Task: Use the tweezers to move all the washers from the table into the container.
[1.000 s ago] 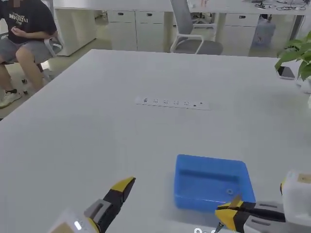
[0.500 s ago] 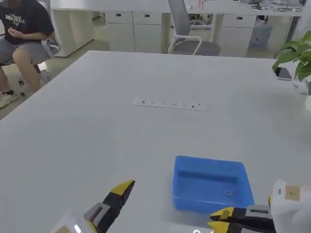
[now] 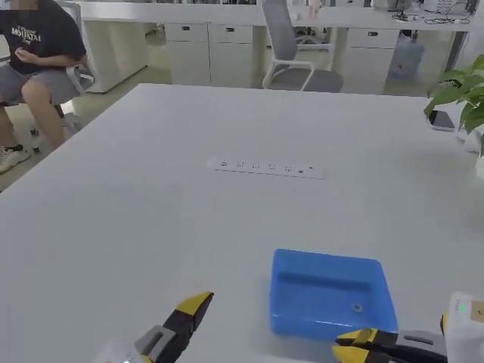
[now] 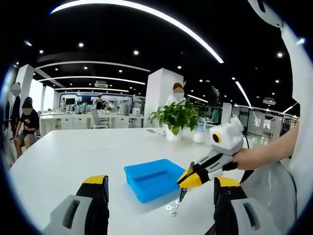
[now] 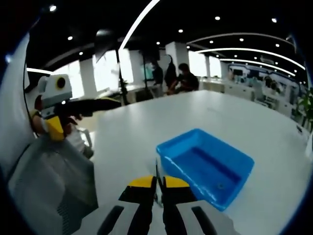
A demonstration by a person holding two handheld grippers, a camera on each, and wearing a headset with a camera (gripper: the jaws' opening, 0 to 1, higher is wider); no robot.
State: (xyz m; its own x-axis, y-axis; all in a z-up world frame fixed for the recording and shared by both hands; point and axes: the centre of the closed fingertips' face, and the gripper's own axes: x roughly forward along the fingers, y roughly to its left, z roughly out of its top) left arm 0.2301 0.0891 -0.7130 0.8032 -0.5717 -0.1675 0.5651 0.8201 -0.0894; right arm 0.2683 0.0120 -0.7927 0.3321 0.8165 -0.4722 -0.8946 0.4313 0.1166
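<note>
The blue container (image 3: 329, 293) stands on the white table (image 3: 151, 212) near its front edge, with one washer (image 3: 357, 307) inside it. Three loose washers (image 4: 172, 209) lie on the table just in front of the container (image 4: 152, 178). My right gripper (image 3: 355, 338) is shut on the thin tweezers (image 4: 182, 195), whose tip hangs just above those washers. The right gripper view looks past its closed jaws (image 5: 157, 182) into the container (image 5: 205, 164) and at the washer (image 5: 221, 186) in it. My left gripper (image 4: 160, 181) stands wide open to the container's left (image 3: 190, 308), holding nothing.
A white power strip (image 3: 265, 168) lies mid-table. A potted plant (image 3: 461, 94) and a phone (image 3: 442, 119) sit at the far right edge. A person (image 3: 34, 53) sits beyond the table's left corner, and an office chair (image 3: 291, 57) stands behind it.
The head camera has tilted, shifting the whole scene down. My right gripper has drawn back from the container's front edge towards me. The left gripper has barely moved.
</note>
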